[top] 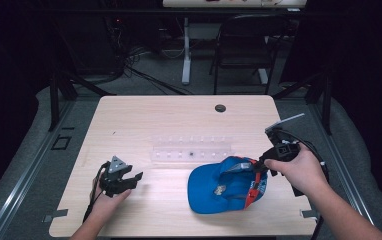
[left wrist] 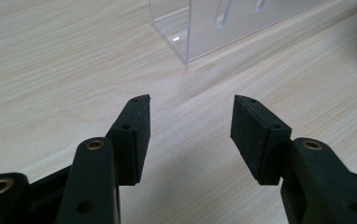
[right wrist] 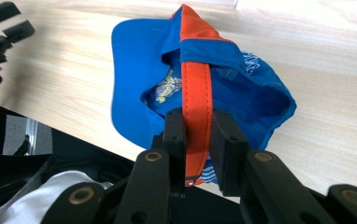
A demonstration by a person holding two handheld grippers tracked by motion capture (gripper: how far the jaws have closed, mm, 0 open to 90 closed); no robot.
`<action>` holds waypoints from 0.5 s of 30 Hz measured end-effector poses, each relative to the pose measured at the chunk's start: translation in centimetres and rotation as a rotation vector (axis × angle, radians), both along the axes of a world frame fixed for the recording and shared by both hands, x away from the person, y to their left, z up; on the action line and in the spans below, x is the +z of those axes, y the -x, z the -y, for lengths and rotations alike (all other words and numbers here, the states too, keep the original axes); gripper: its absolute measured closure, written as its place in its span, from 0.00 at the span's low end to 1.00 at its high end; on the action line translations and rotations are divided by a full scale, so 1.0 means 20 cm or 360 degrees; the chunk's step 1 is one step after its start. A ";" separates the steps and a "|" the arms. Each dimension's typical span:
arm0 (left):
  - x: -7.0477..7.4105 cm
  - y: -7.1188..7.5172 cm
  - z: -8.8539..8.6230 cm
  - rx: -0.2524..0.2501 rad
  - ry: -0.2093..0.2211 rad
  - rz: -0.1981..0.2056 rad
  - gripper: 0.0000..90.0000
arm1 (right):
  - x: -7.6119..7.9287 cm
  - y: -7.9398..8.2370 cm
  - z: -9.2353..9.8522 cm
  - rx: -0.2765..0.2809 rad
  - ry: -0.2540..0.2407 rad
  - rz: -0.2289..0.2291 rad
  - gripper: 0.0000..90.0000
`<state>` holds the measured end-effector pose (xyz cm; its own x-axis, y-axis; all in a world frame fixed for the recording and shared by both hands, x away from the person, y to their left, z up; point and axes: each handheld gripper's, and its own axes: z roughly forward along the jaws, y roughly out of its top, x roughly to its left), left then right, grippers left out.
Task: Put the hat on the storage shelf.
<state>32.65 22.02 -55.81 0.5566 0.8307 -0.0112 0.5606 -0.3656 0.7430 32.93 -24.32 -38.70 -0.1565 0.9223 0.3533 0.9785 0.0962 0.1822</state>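
blue cap [top: 219, 185] | upside down, opening up | orange strap [right wrist: 196, 107] raised | table's near right

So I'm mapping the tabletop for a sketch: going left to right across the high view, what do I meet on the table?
Left gripper, black with open jaws → clear plastic rack lying flat → blue cap with an orange strap → right gripper, shut on that strap.

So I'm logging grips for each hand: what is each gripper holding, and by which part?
The right gripper is shut on the blue cap, pinching its orange back strap. The left gripper is open and holds nothing.
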 end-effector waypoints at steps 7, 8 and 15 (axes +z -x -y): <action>0.00 0.00 0.00 0.0001 0.0004 -0.0003 0.53 | 0.08 -0.03 -0.01 -0.0004 -0.0026 -0.0003 0.86; 0.00 0.00 0.00 0.0001 0.0001 -0.0008 0.53 | 0.08 -0.03 -0.01 -0.0004 -0.0026 -0.0003 0.86; 0.00 0.00 0.00 -0.0013 -0.0003 -0.0021 0.53 | 0.15 -0.04 -0.03 -0.0003 -0.0036 -0.0021 0.86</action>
